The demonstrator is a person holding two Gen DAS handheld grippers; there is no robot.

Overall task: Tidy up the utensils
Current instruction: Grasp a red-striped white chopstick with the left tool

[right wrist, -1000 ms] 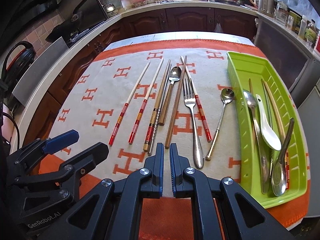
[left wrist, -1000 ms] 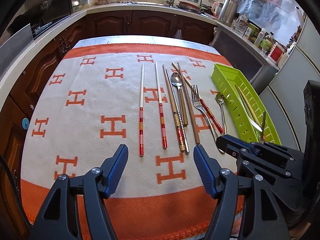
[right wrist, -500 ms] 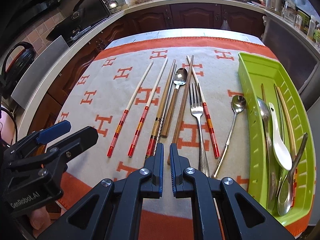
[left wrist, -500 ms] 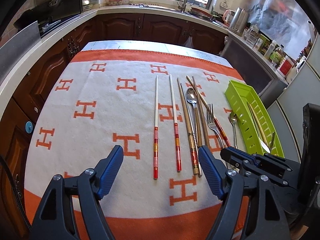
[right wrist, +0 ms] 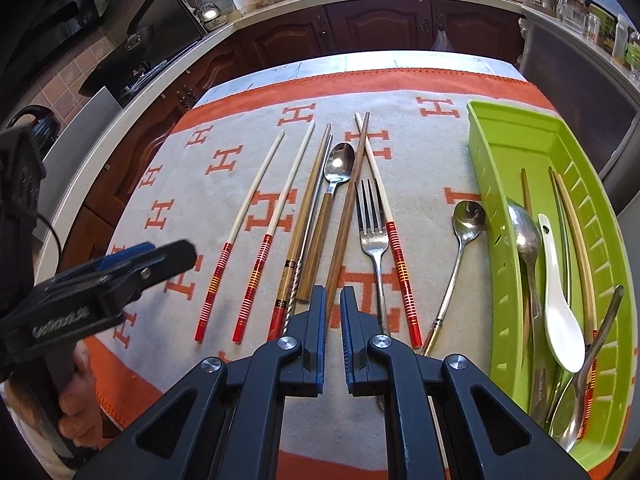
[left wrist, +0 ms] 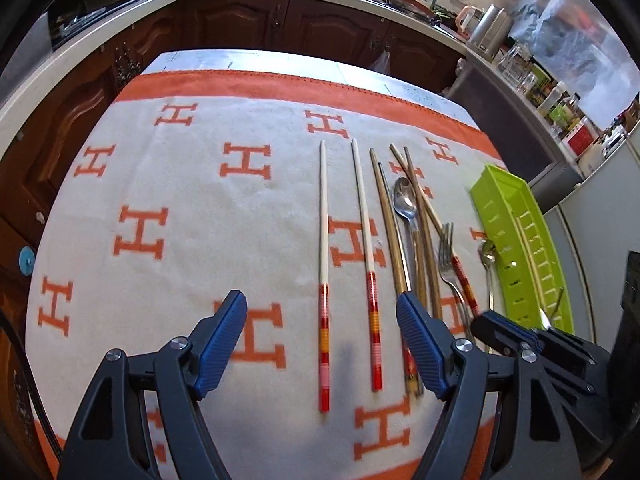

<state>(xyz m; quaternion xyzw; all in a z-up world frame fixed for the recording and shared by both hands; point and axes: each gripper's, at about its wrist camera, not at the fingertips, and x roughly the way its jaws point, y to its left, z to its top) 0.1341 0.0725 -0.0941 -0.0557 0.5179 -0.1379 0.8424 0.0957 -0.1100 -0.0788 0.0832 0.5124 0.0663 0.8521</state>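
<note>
Both of your grippers have come lower and closer over the cloth [left wrist: 192, 208] since the earlier frames. Your left gripper [left wrist: 320, 344] has its jaws wide apart, straddling the red ends of two white chopsticks [left wrist: 323, 240] without touching them. Your right gripper [right wrist: 333, 336] is nearly closed and empty, above the fork [right wrist: 374, 236]. More utensils already lie in the green tray [right wrist: 600, 216].

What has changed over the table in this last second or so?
Both grippers have come closer over the utensils. The left gripper, jaws wide, now frames the handles of the two white chopsticks with red striped ends. The right gripper stays nearly shut, empty. Nothing was picked up; the cutlery and the lime green plastic tray lie unmoved.
</note>
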